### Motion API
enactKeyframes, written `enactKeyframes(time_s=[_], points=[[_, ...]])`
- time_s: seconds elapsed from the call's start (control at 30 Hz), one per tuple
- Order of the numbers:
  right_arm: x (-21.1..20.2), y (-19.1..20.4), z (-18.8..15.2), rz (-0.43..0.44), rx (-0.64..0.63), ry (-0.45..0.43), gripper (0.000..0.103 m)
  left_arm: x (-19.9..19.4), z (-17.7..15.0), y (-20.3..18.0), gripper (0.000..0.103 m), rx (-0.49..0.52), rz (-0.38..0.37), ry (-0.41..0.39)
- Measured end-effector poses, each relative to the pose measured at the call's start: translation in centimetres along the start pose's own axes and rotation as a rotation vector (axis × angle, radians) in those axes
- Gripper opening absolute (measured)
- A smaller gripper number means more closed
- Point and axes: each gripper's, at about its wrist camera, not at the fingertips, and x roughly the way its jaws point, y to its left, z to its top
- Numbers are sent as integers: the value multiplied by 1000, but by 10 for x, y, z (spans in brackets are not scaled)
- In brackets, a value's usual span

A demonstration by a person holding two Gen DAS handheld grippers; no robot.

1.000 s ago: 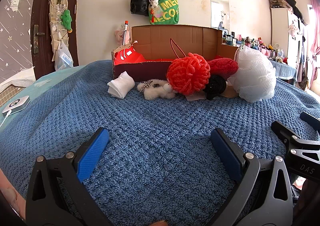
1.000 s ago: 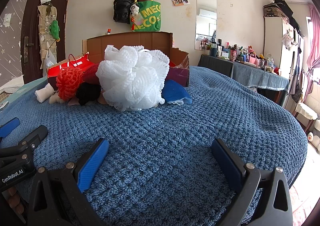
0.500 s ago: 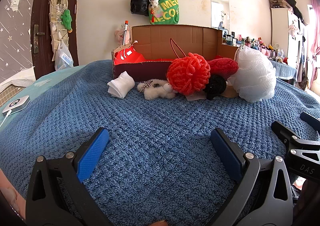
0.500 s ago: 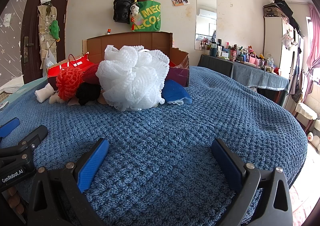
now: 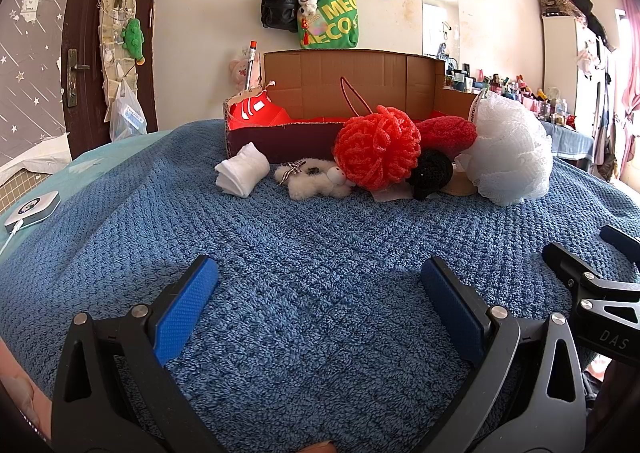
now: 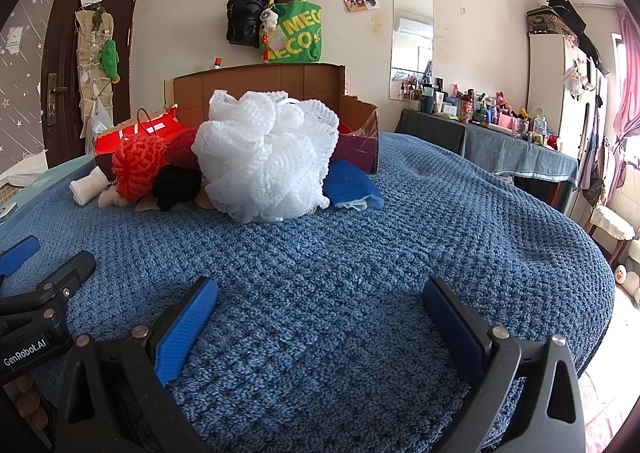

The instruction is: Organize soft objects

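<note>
Soft objects lie in a row on the blue blanket in front of an open cardboard box (image 5: 352,81) (image 6: 256,83): a rolled white sock (image 5: 242,169) (image 6: 86,189), a small white plush toy (image 5: 316,183), an orange mesh pouf (image 5: 378,151) (image 6: 138,165), a red knitted item (image 5: 446,135), a black knitted ball (image 5: 432,173) (image 6: 176,185), a large white mesh pouf (image 5: 510,157) (image 6: 266,159) and a blue cloth (image 6: 352,187). My left gripper (image 5: 318,301) and my right gripper (image 6: 318,305) are both open and empty, low over the blanket, well short of the objects.
The blue blanket (image 5: 280,237) covers the bed. A red bag (image 5: 256,113) sits in the box. A white device with a cable (image 5: 32,209) lies at the left edge. A cluttered dresser (image 6: 500,133) stands at the right. The bed drops off on the right.
</note>
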Motion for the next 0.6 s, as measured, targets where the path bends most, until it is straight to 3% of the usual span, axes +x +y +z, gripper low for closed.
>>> enactKeyframes(time_s=[0.6], points=[[0,0,0,1,1,1,103,0,0,0,103,-5,-5,4]])
